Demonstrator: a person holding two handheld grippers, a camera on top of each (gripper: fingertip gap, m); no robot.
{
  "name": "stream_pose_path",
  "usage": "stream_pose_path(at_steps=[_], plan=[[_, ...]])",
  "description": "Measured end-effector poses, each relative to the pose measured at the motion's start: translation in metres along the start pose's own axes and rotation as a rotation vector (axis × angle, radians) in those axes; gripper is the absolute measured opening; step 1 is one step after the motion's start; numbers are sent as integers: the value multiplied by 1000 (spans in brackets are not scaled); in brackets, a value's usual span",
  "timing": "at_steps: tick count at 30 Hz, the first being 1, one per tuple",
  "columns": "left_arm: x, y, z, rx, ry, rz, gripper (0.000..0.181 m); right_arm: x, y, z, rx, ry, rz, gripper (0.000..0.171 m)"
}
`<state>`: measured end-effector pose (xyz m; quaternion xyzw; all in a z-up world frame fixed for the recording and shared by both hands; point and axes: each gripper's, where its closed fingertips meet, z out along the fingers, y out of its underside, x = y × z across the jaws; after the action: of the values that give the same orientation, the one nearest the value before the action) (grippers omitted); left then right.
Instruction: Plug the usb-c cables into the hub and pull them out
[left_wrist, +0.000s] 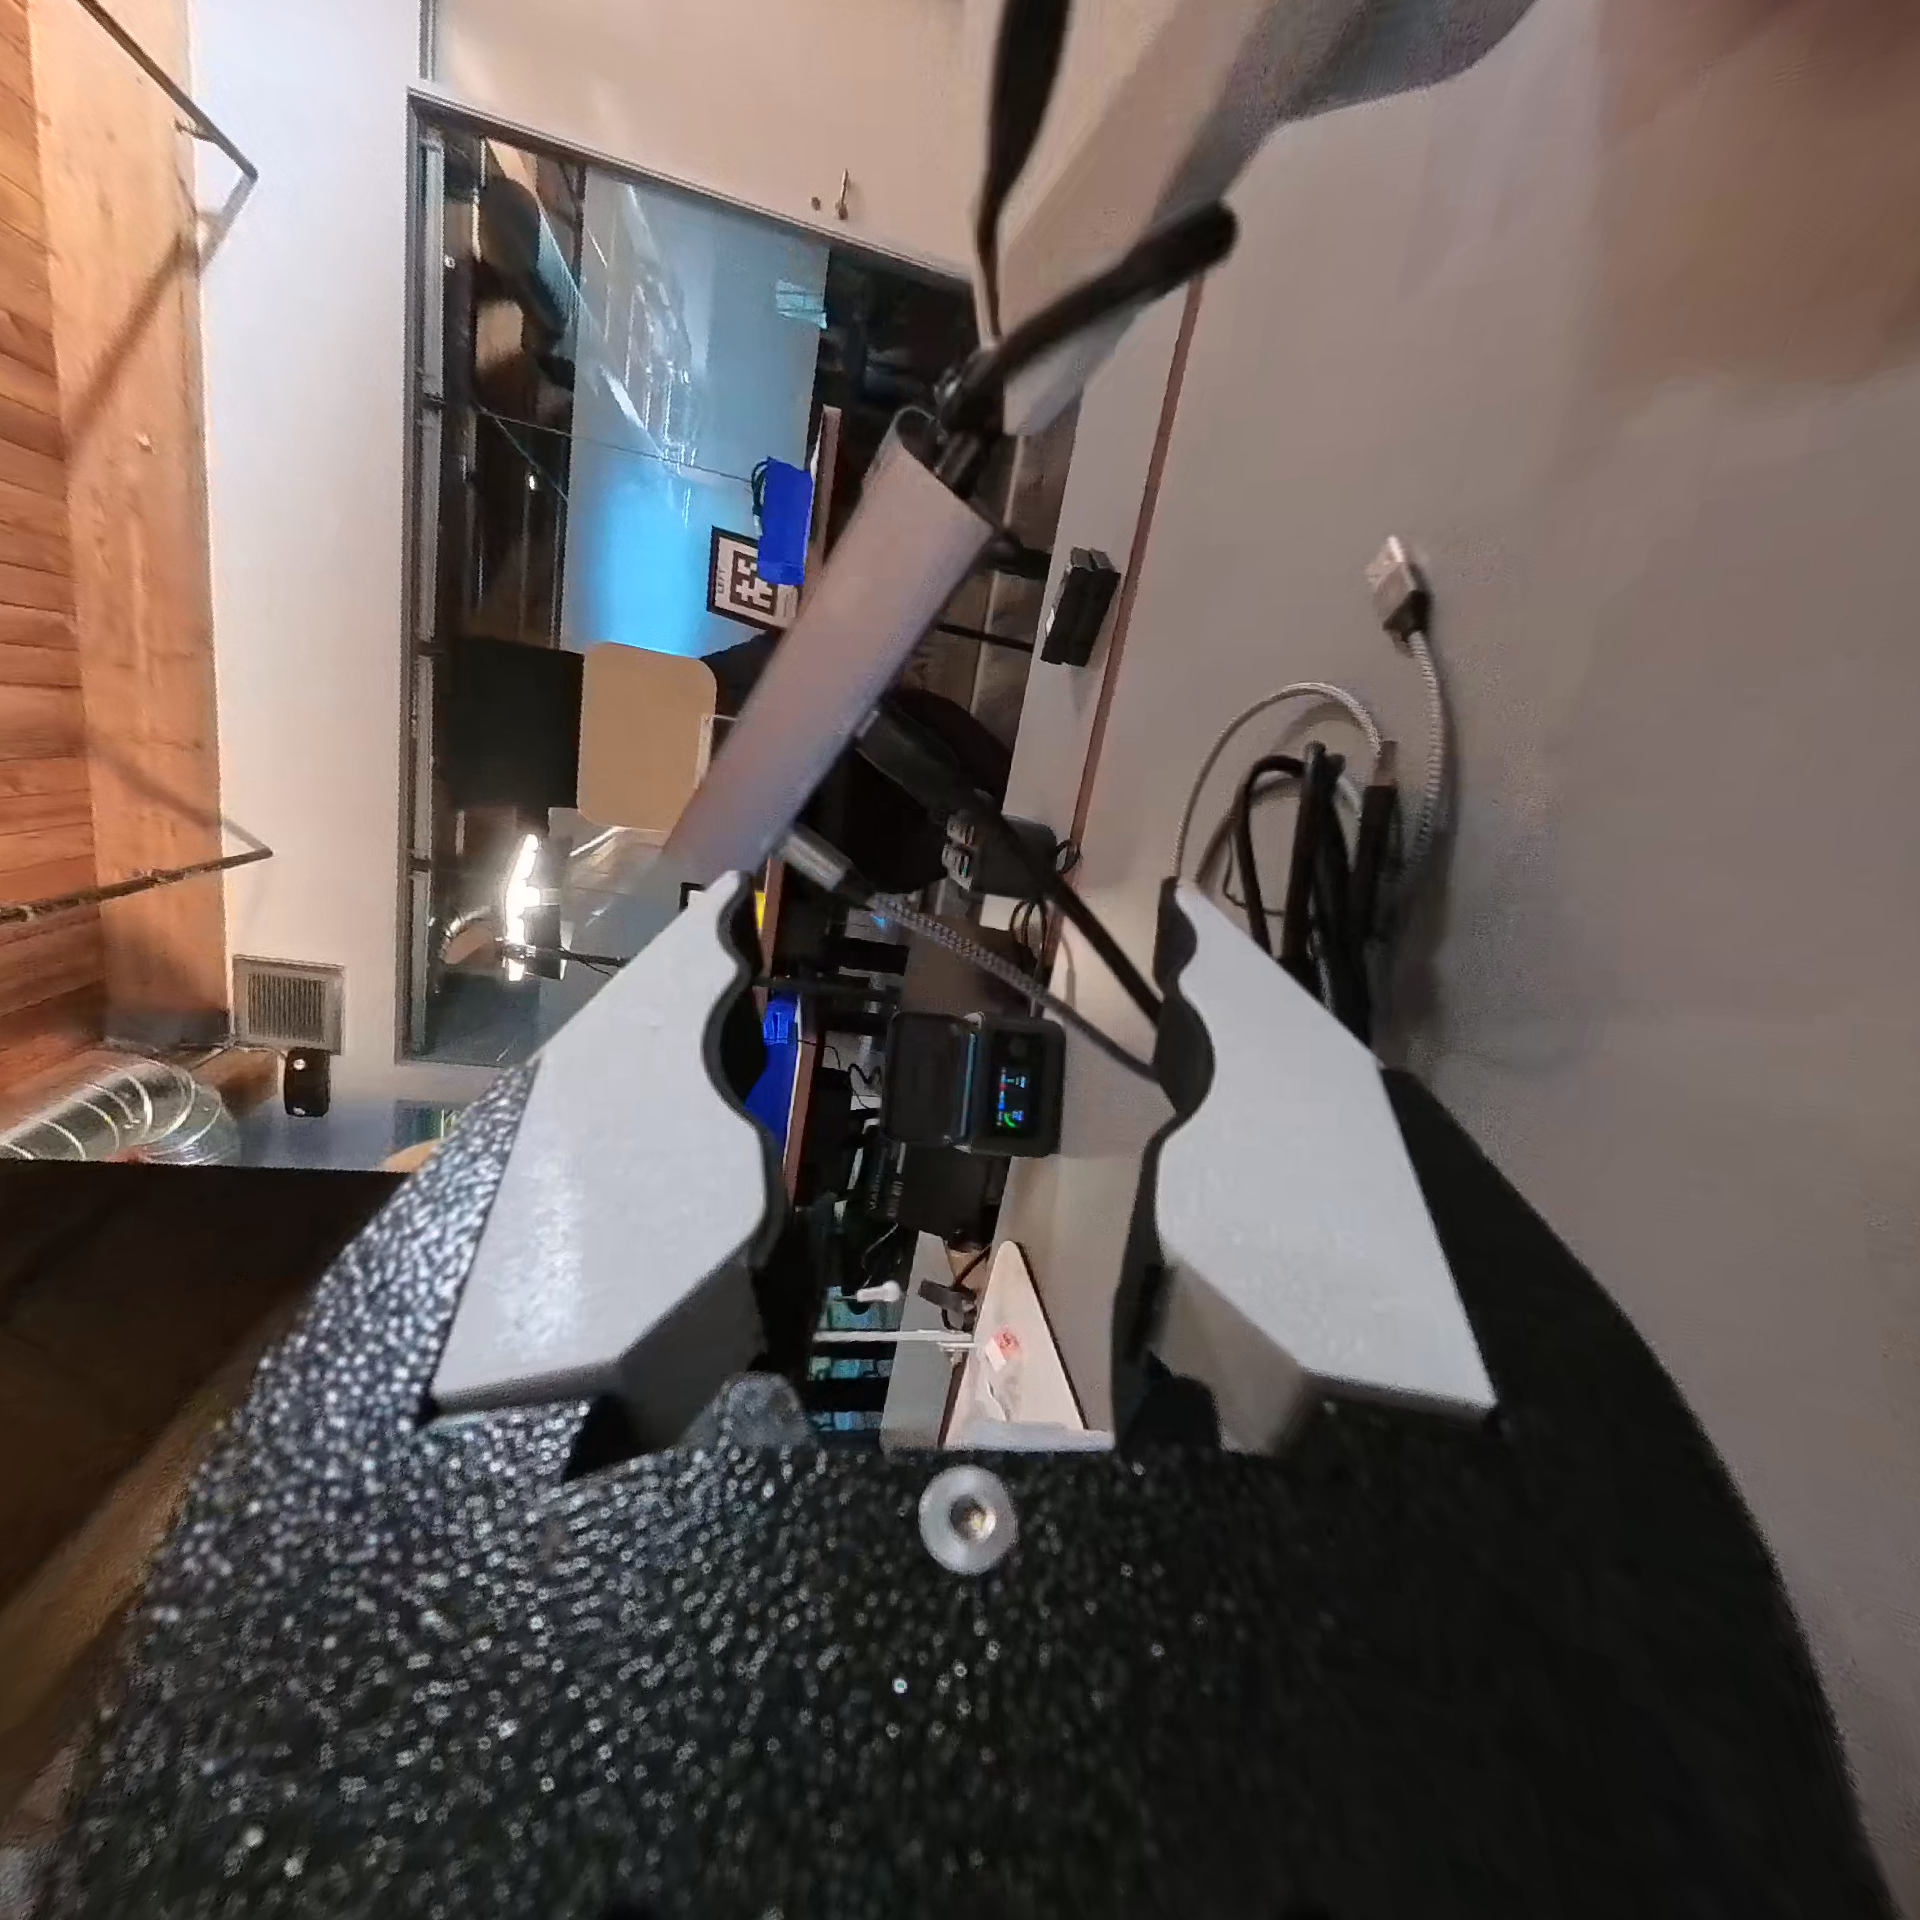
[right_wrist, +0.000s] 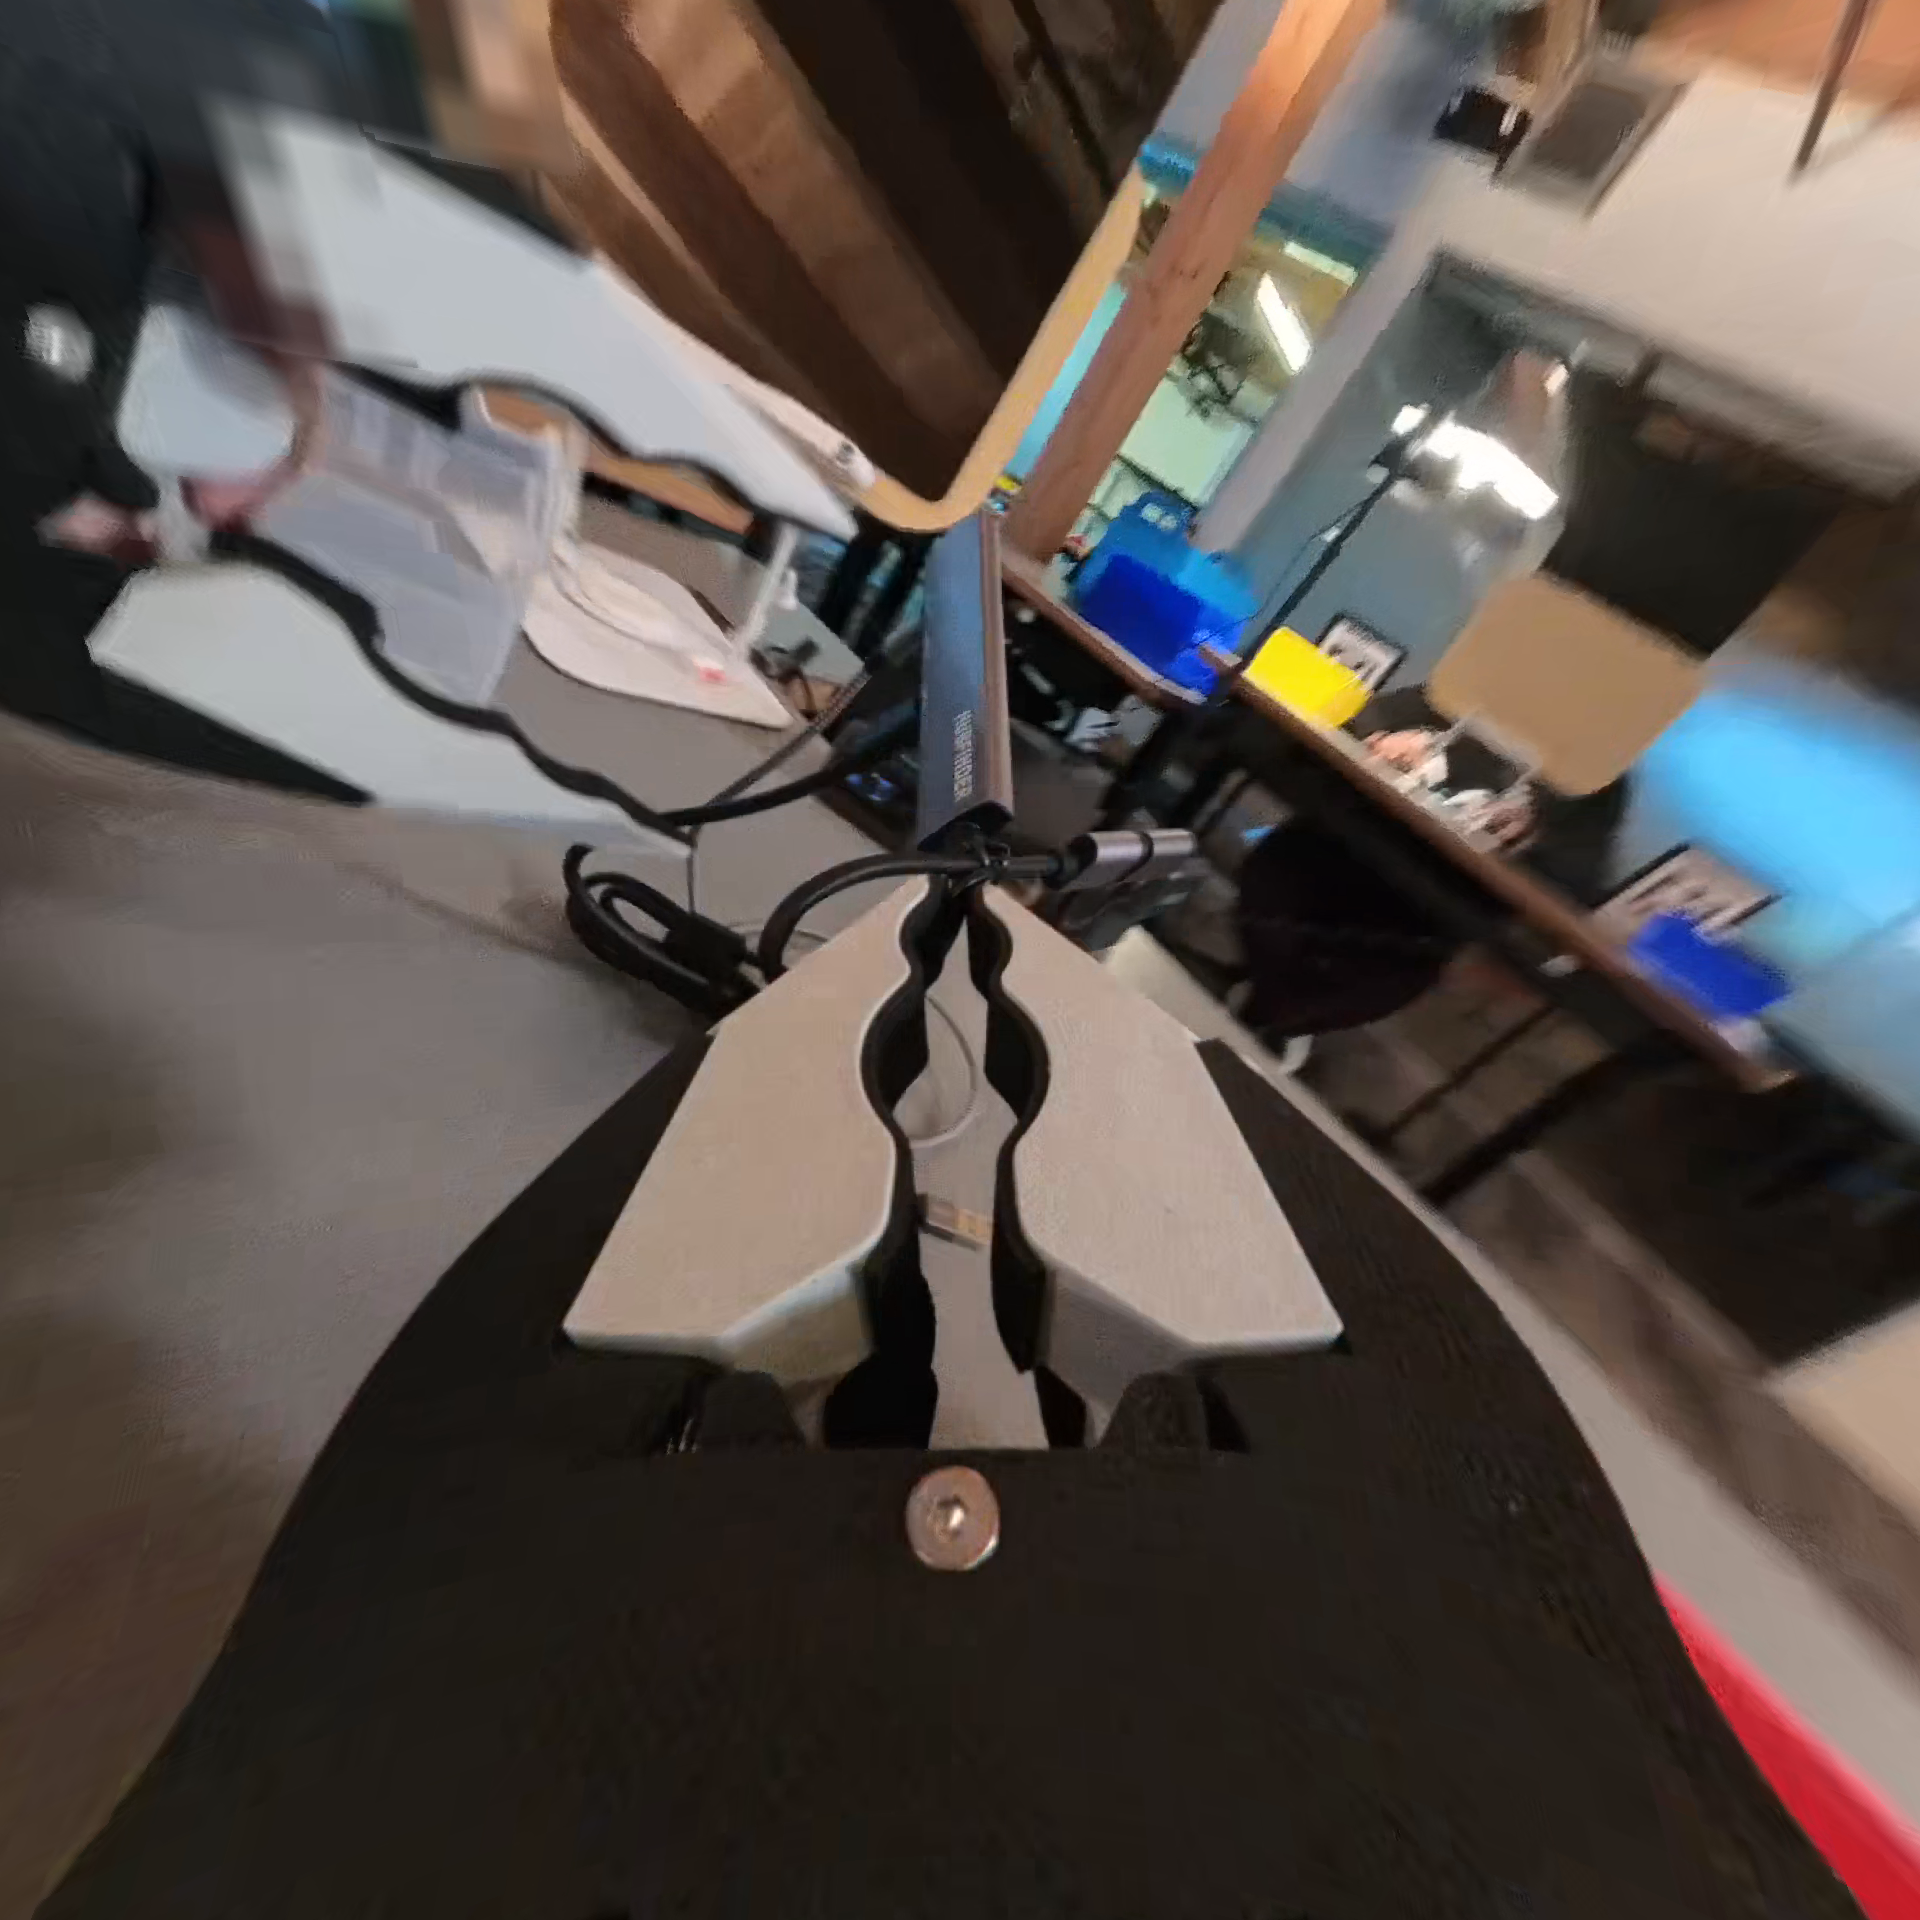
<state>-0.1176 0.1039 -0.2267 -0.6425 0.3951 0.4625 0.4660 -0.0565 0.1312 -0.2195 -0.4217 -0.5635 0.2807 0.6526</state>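
Note:
The grey bar-shaped hub (left_wrist: 831, 644) hangs in the air, tilted; it also shows in the right wrist view (right_wrist: 961, 675), pointing away. My right gripper (right_wrist: 961, 883) is shut on the bundled black cord (right_wrist: 977, 857) at the hub's near end; one of its fingers (left_wrist: 1143, 249) shows at the top of the left wrist view. A braided cable's plug (left_wrist: 816, 860) sits in the hub's far end. My left gripper (left_wrist: 951, 891) is open and empty, its left fingertip just below that end. The left gripper also shows blurred at the left of the right wrist view (right_wrist: 312, 582).
The grey table (left_wrist: 1610, 727) carries a loose silver braided cable (left_wrist: 1403, 592) and a bundle of black cables (left_wrist: 1320, 883), also seen in the right wrist view (right_wrist: 644, 925). A small black device with a lit screen (left_wrist: 977, 1081) stands near the table edge. Blue and yellow bins (right_wrist: 1153, 613) sit on another table.

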Motion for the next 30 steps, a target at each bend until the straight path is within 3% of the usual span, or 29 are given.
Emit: stream_pose_path(at_steps=[1, 6, 9, 12, 15, 18, 21, 26, 30], plan=[[-2, -2, 0, 5, -3, 5, 76, -2, -2, -1, -4, 24, -97, 2], [-3, -16, -2, 33, 67, 66, 79, -19, -4, -2, -25, 98, -549, 1], [2, -13, -2, -11, 150, 112, 56, -29, -3, -1, -26, 109, -743, 1], [13, -3, -3, -88, 239, 164, 19, -37, -1, -1, -24, 95, -851, 1], [18, 0, -3, -101, 256, 188, 18, -42, -2, -2, -13, 83, -892, 1], [28, 3, -3, -119, 285, 191, 9, -47, 0, -2, -5, 56, -892, 1], [32, 6, -2, -112, 294, 71, 6, -48, -2, -2, 45, 59, -864, 7], [31, 24, 2, -140, 214, -176, 6, -23, -19, -14, 148, 97, -574, 22], [25, 23, -4, -43, 200, -479, 6, -9, -24, -21, 207, 47, -326, 33]])
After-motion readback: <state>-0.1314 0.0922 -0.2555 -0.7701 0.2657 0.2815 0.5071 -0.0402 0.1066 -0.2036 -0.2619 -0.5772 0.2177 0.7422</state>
